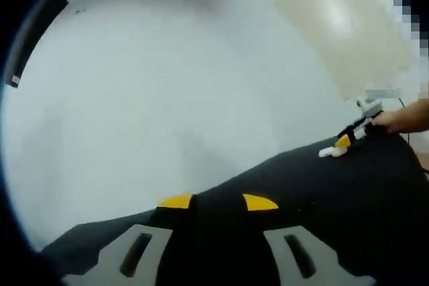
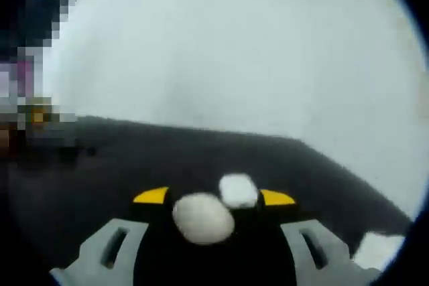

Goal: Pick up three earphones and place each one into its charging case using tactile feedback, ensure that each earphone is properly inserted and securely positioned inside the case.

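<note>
In the right gripper view my right gripper [image 2: 213, 197] stands open over the black table [image 2: 100, 165]. Two blurred white rounded pieces lie between its yellow-tipped jaws: a larger egg-shaped one [image 2: 202, 218] nearer the camera and a smaller one [image 2: 238, 189] at the tips. I cannot tell whether they are a case or earphones. In the left gripper view the right gripper [image 1: 350, 140] appears far right, held by a hand [image 1: 402, 117], with a small white piece [image 1: 330, 152] on the table at its tip. My left gripper [image 1: 218, 201] is open with nothing between its jaws.
Another white object [image 2: 379, 249] lies at the table's near right edge. The black table [image 1: 362, 192] ends against a pale background. A beige panel [image 1: 348, 25] stands at the upper right, and a dark strip [image 1: 37, 35] at the upper left.
</note>
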Available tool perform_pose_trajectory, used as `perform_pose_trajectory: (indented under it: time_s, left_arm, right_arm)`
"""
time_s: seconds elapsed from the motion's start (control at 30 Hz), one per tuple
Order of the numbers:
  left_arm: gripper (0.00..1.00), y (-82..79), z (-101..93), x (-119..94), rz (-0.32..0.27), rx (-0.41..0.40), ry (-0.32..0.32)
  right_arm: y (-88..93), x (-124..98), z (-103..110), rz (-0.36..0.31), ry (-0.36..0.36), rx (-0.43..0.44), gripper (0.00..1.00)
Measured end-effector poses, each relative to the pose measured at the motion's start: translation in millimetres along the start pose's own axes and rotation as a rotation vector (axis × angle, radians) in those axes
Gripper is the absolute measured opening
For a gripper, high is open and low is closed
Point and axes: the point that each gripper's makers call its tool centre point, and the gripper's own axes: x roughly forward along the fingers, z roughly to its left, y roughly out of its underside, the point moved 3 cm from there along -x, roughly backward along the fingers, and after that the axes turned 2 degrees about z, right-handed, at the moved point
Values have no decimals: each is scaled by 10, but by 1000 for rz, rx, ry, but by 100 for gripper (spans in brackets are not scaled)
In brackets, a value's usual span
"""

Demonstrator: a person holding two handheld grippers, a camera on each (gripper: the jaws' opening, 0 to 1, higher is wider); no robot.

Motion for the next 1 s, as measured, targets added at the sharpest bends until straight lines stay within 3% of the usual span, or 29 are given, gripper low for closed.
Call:
perform_pose_trajectory:
  time_s: [0.07,0.13,0.23,0.3,0.4,0.47,0.53,0.57,0.63,0.67,0.73,0.77,0.8,0.9,0.93,1.0]
  left_arm:
    - [22,-4,-11,-6,-7,-27,5]
    - [24,-12,-4,-2,-13,-46,7]
    - [24,-7,72,-5,-10,-50,-36]
    - [24,-38,171,-34,-25,-18,-103]
    - [23,-22,247,-49,-27,-59,-128]
    - [22,-6,258,-50,-23,-81,-127]
    - [19,-16,264,-56,-28,-78,-133]
    - [19,-21,269,-55,-32,-76,-135]
    - [19,-21,281,-57,-35,-81,-138]
    - [19,-18,288,-61,-35,-84,-142]
    - [19,-41,311,-74,-52,-93,-148]
    - [19,-53,323,-71,-61,-99,-152]
    - [19,-56,329,-71,-65,-102,-155]
    - [19,-50,312,-68,-64,-107,-153]
    - [19,-49,300,-70,-62,-104,-151]
    - [19,-59,276,-70,-65,-98,-145]
  right_arm:
    - [-137,-2,202,-18,-84,5,44]
    - [-272,16,501,-33,-215,32,44]
    - [-465,18,1142,-55,-497,47,43]
    - [-481,66,1468,-7,-597,39,43]
    - [-479,151,1893,46,-688,49,43]
    - [-399,187,2189,152,-726,117,43]
    - [-430,237,2462,134,-696,222,43]
    - [-416,253,2565,142,-689,214,43]
    - [-315,321,2746,212,-657,175,47]
    - [-261,344,2864,264,-676,174,50]
    - [-250,383,3109,332,-715,275,58]
    - [-246,404,3172,345,-717,274,62]
    - [-217,468,3207,343,-692,200,64]
    - [-206,688,3139,254,-532,-44,51]
    - [-211,741,3150,231,-512,-72,45]
    - [-189,800,3201,250,-523,-66,42]
